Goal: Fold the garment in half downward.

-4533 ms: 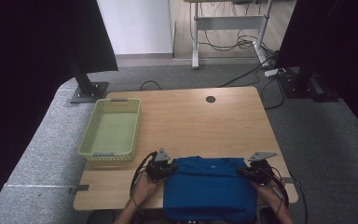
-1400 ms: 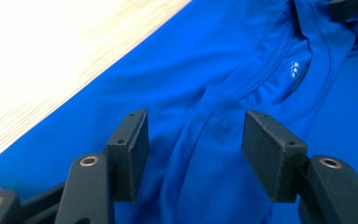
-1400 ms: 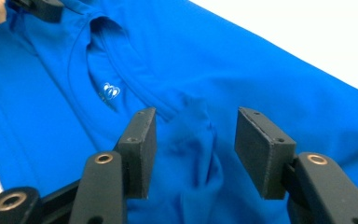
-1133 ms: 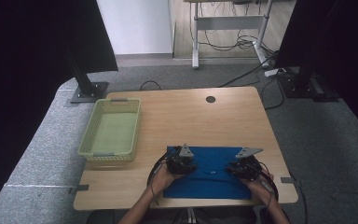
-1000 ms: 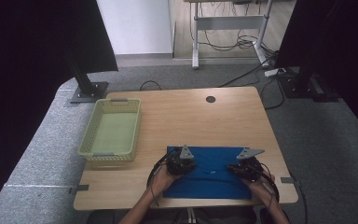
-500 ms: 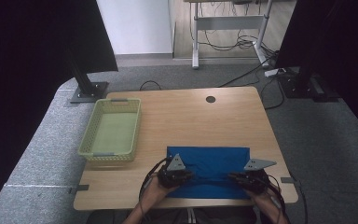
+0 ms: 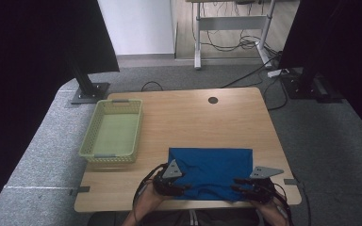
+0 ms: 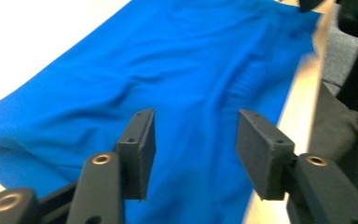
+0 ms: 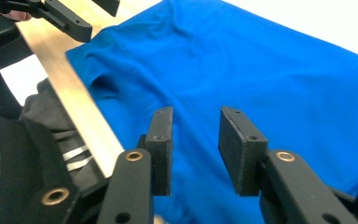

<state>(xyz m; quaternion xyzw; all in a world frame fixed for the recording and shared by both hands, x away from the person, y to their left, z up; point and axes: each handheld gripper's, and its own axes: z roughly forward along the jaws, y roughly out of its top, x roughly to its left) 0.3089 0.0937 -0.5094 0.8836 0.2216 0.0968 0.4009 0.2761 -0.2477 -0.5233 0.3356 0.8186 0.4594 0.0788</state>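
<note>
The blue cotton T-shirt [image 7: 210, 171], folded once into a rough rectangle, lay flat at the near edge of the light wooden desk [image 7: 188, 117], its lower hem reaching the desk's front lip. The left gripper [image 7: 181, 188] hung over its near-left corner and the right gripper [image 7: 239, 184] over its near-right corner. Both sets of fingers had just been opening and stood apart with nothing pinched between them; the cloth showed slack beneath each in the gripper views.

The fabric looked light, soft and limp, so it would likely sag and wrinkle wherever it went unsupported. The two near corners, or the folded edge between them, seemed the best places to take hold, pinching through all layers at once.

A pale green plastic basket [image 7: 112, 131] sat just left of the shirt, apart from it. Nothing stood in the way.
</note>
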